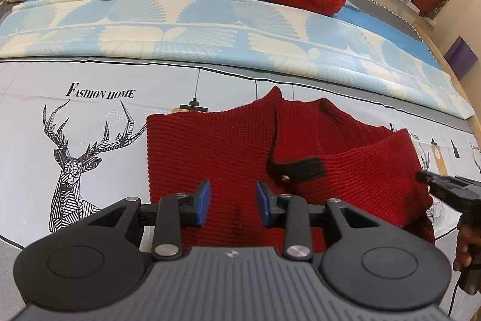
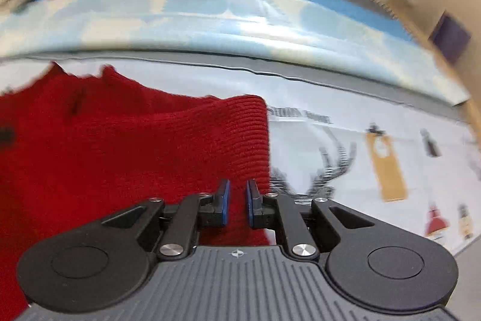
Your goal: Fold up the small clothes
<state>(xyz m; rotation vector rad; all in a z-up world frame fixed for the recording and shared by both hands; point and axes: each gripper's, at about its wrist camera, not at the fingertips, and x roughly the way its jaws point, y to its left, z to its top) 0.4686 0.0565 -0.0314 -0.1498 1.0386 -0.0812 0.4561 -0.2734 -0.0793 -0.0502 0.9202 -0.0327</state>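
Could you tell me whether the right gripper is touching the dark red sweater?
Touching. The right wrist view shows the right gripper with its jaws nearly closed on the edge of the dark red sweater, fabric pinched between them.

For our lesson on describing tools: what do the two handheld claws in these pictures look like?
Both are alike. The left claw and right claw have black fingers with blue pads, black linkage arms on silver pivot pins, round black side discs and a ribbed grey body with a small crosshair mark. A thin black cable hangs below the right one.
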